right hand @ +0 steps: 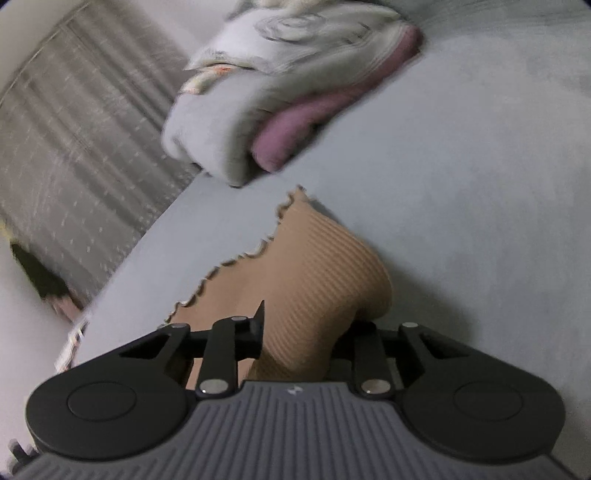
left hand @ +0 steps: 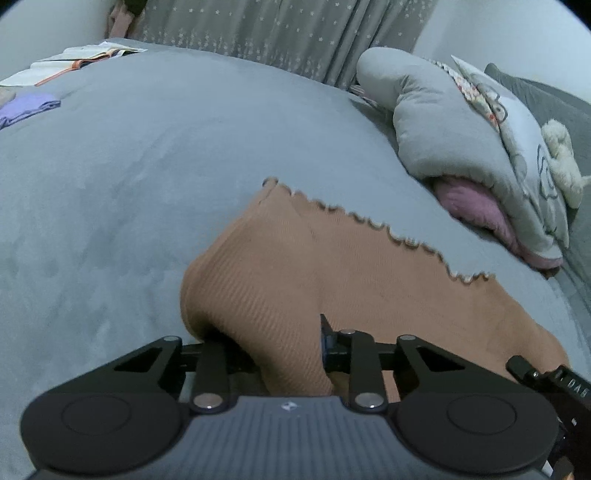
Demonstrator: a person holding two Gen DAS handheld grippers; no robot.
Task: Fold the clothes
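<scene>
A tan ribbed garment [left hand: 332, 266] with a wavy frilled hem lies on the grey bed [left hand: 147, 166]. My left gripper [left hand: 280, 350] is shut on a bunched fold at its near left side, and the cloth rises off the bed there. In the right wrist view the same garment [right hand: 314, 258] bulges up between the fingers of my right gripper [right hand: 306, 332], which is shut on its near right side. The frilled hem [right hand: 229, 262] runs away to the left. The cloth hides the inner pads of both grippers.
A rolled grey quilt with a pink lining [left hand: 461, 140] and a cream plush toy [left hand: 561, 155] lie at the bed's right. A purple garment [left hand: 26, 107] and a white one with orange trim [left hand: 74, 59] sit far left. A starred curtain [left hand: 295, 33] hangs behind.
</scene>
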